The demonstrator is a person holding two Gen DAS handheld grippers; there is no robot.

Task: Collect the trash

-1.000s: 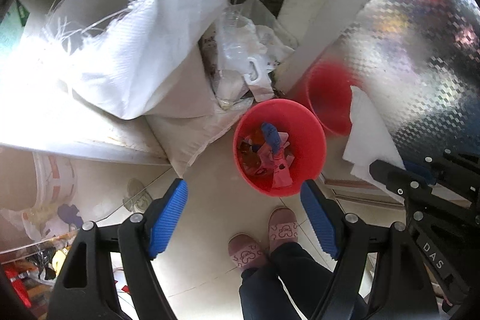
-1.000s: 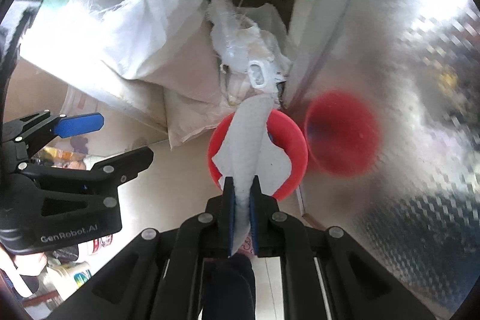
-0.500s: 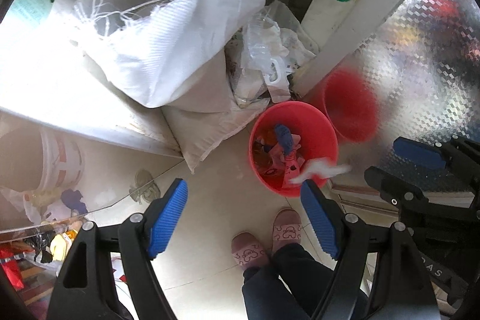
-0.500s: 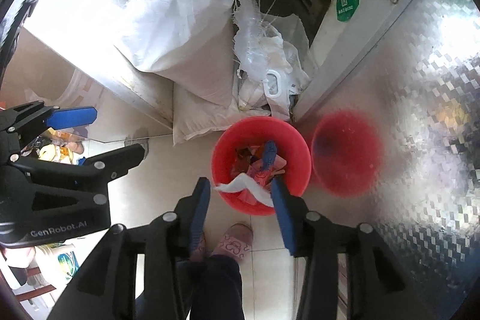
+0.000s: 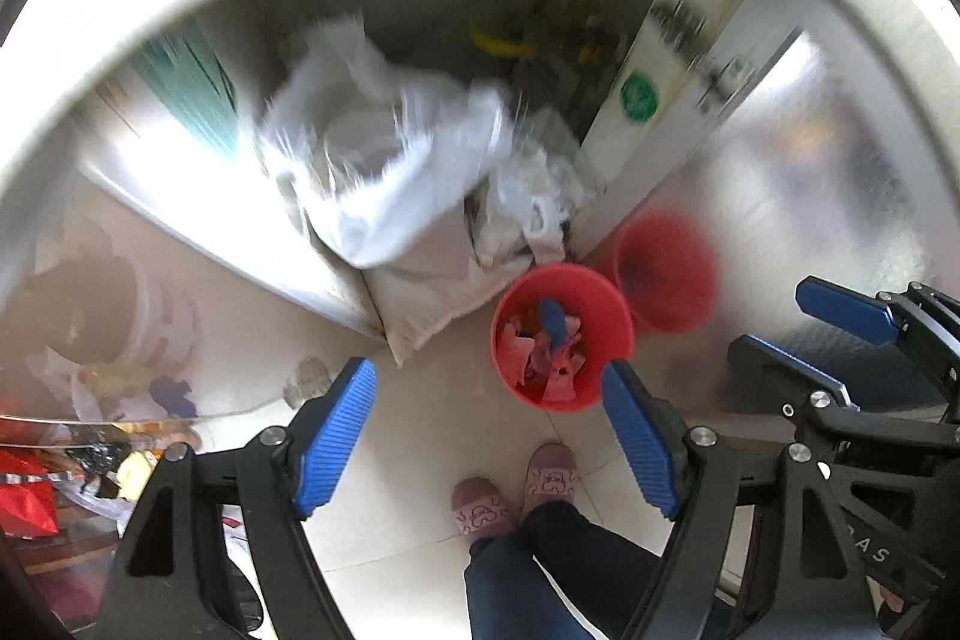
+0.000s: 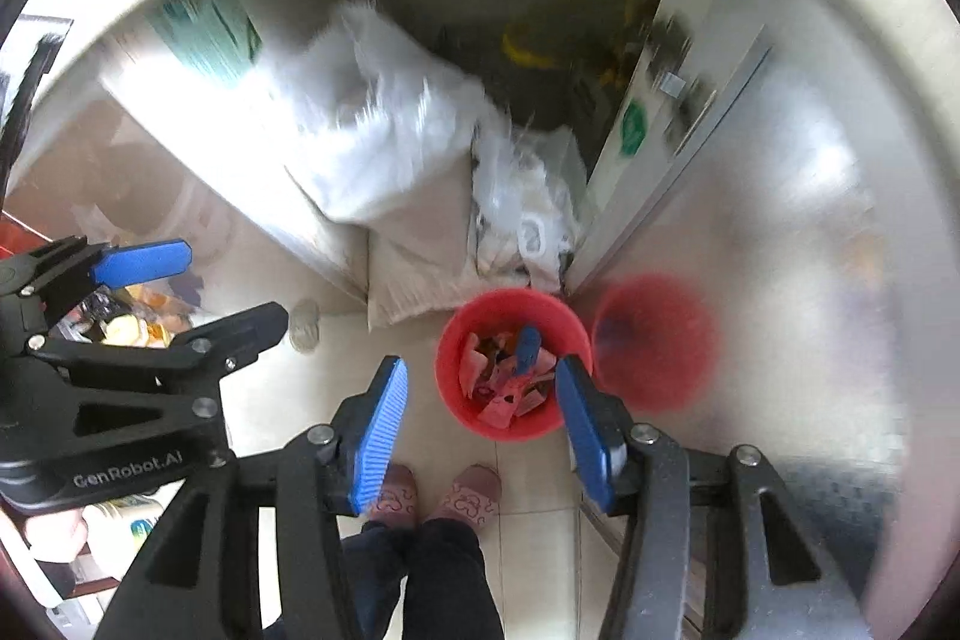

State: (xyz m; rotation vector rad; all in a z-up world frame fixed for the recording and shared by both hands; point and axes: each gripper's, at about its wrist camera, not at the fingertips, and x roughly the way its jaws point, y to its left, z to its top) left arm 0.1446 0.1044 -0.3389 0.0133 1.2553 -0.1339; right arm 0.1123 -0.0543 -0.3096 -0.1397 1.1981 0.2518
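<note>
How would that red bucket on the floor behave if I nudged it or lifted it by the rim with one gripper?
The red bucket looks like thin plastic, so its rim would probably flex under the fingers. It holds only loose scraps, so it is likely light and would slide on the smooth floor tiles. It is fairly tall, and a nudge near the rim might tip it.
</note>
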